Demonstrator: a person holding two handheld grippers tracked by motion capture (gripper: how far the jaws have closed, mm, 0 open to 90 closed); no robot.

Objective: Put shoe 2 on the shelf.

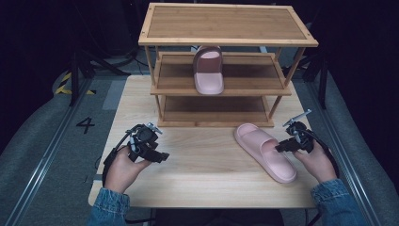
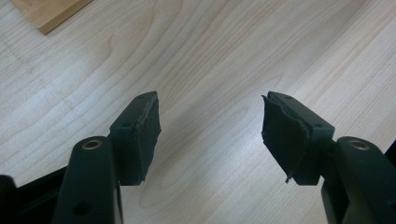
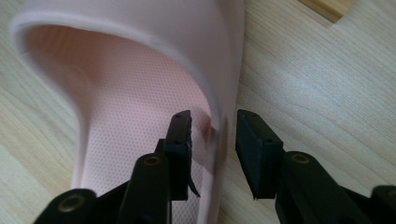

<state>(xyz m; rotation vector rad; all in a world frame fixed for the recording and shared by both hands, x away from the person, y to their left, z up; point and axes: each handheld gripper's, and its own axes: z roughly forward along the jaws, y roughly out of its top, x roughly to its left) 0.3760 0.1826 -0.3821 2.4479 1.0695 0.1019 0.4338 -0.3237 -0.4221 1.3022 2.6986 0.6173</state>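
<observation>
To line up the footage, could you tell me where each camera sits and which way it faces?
High view: above the person's side, looking forward and down on table, shelf, both slippers; forearms, hands, both grippers show.
Left gripper view: on the left gripper, facing bare tabletop; its open jaws show.
Right gripper view: on the right gripper, jaws astride the near slipper's side wall.
Shared: that slipper, high and right gripper views.

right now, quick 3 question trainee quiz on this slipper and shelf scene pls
1. True or false: the left gripper holds a slipper.
2. Where is the slipper on the rack? A top shelf, B middle shelf, C bottom shelf.
3. Which part of the slipper on the table sits between the jaws of the right gripper?

Key:
1. False: its jaws are open over the bare table.
2. B.
3. Its side wall, one jaw inside the slipper and one outside, not yet pressed shut.
</observation>
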